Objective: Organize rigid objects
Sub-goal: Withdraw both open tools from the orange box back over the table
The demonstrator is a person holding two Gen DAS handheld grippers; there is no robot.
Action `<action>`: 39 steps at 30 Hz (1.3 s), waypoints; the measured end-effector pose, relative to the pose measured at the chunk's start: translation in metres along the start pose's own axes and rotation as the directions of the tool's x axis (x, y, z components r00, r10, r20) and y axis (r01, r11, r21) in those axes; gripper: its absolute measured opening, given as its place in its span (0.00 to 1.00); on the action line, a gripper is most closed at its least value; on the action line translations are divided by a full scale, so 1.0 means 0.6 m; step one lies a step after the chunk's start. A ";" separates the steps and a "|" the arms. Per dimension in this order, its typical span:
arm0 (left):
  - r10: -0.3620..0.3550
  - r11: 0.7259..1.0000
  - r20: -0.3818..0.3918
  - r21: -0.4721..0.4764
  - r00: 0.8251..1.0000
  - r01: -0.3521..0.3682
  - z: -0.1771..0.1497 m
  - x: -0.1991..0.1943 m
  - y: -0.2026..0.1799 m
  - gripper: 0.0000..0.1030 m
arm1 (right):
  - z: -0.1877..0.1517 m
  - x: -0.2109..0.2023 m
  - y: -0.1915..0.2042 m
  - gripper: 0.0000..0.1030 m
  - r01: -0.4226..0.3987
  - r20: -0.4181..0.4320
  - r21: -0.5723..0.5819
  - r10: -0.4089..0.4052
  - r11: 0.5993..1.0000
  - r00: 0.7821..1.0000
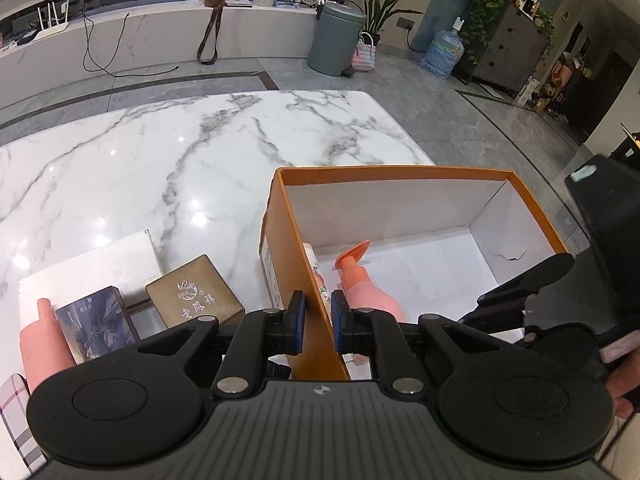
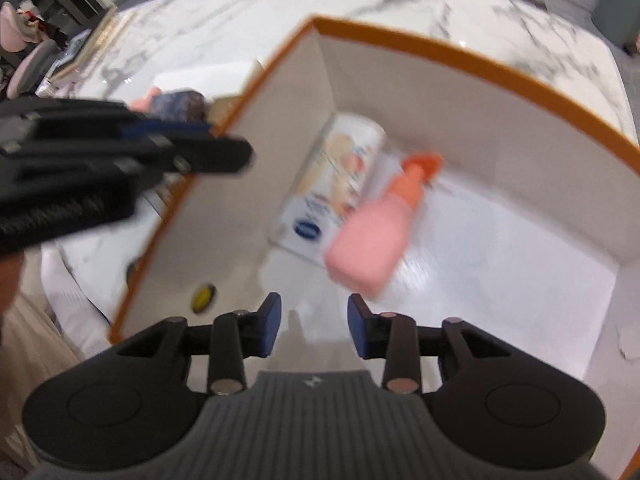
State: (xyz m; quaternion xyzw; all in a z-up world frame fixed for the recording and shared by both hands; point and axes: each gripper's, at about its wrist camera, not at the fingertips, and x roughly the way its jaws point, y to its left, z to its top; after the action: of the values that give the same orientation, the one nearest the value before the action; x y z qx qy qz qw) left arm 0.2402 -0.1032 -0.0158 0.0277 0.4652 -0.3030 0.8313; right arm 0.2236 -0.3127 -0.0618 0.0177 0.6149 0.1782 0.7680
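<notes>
The pink bottle [image 2: 372, 236] lies in the box [image 1: 400, 172] beside a white carton [image 2: 332, 188]. Our left tongs [image 1: 318, 322] pinch the box wall to steady it; our right tongs [image 2: 314, 330] hang spread and empty above, and boxes [image 1: 192, 296] wait on the table [image 1: 160, 152].

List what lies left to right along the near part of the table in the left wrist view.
Pink bottle → dark blue box → tan box → orange box wall, pinched by the left claw → pink pump bottle lying inside the box → right claw.
</notes>
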 end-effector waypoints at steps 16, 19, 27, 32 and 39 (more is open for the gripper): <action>0.009 1.000 -0.006 0.013 1.000 -0.009 0.002 -0.003 -0.005 0.14 | 0.011 0.007 -0.037 0.25 0.177 0.066 -0.141 -0.169 0.974 0.983; -0.006 1.000 0.011 0.020 1.000 0.006 0.002 -0.019 -0.007 0.15 | 0.010 -0.003 -0.031 0.27 0.170 0.065 -0.129 -0.163 0.977 0.984; 0.041 0.999 0.073 0.002 0.997 -0.041 -0.007 -0.122 0.026 0.15 | -0.004 -0.087 0.017 0.44 0.135 0.226 -0.057 -0.119 0.989 0.967; 0.148 0.988 0.081 -0.050 0.986 -0.144 -0.022 -0.180 0.080 0.15 | 0.005 -0.143 0.076 0.48 0.101 0.398 -0.066 -0.067 0.993 0.915; 0.269 0.931 0.058 -0.270 0.961 -0.245 -0.071 -0.220 0.182 0.23 | 0.036 -0.116 0.188 0.52 0.055 0.402 -0.153 0.012 0.987 0.915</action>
State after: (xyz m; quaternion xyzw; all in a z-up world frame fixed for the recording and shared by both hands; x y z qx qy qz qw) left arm 0.2149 0.0627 0.0388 -0.0352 0.4537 -0.1289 0.8811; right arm 0.2032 -0.2234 0.0369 -0.0148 0.4279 0.2113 0.8786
